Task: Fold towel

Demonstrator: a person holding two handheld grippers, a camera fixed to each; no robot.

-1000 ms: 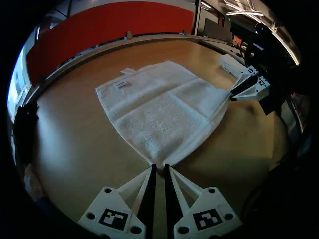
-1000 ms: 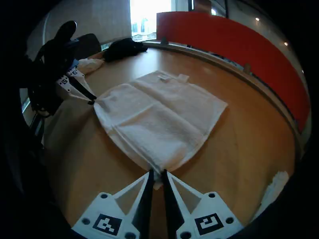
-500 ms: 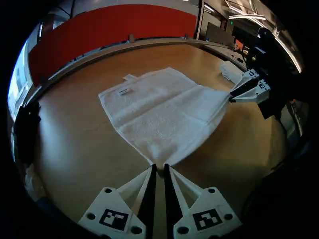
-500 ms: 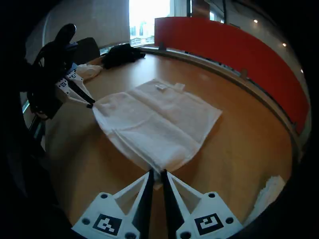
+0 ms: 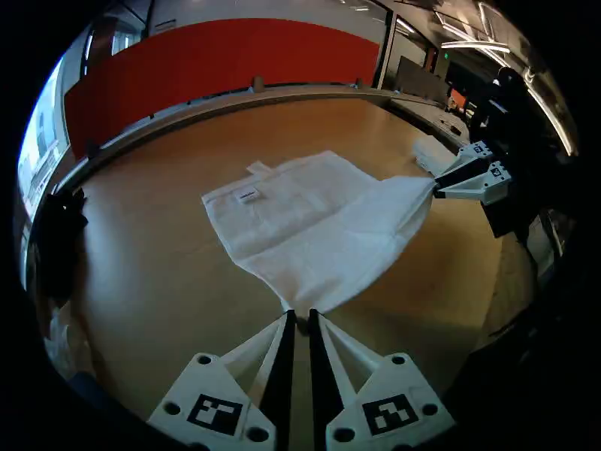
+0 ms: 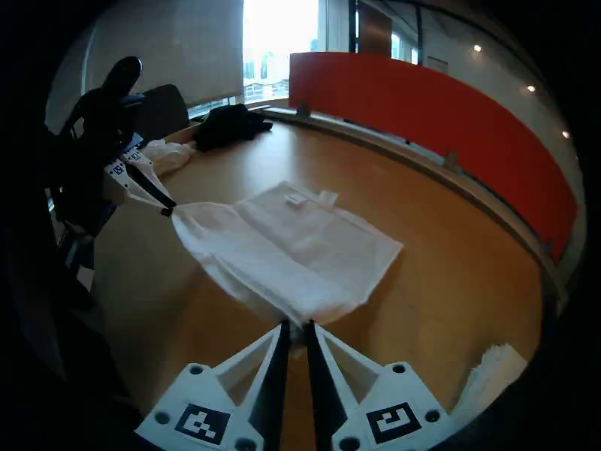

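A white towel (image 5: 323, 218) (image 6: 293, 252) lies partly on the wooden table, its near edge lifted off the surface. My left gripper (image 5: 300, 322) is shut on one near corner, seen at the bottom of the left gripper view. My right gripper (image 6: 295, 331) is shut on the other near corner. The right gripper (image 5: 437, 184) shows at the right of the left gripper view, pinching its corner. The left gripper (image 6: 167, 207) appears at the left of the right gripper view. The towel's far edge with its label (image 5: 246, 196) rests on the table.
The round wooden table (image 5: 150, 248) has a red partition (image 5: 225, 56) behind its far edge. A dark bundle (image 6: 229, 120) and a white cloth (image 6: 169, 154) lie near the window side. More white cloth (image 6: 492, 368) sits at the table's edge, and a folded white cloth (image 5: 434, 154) lies at the right.
Both grippers have risen with the towel's near corners. The near half of the towel has come off the table and the towel looks smaller and farther below.
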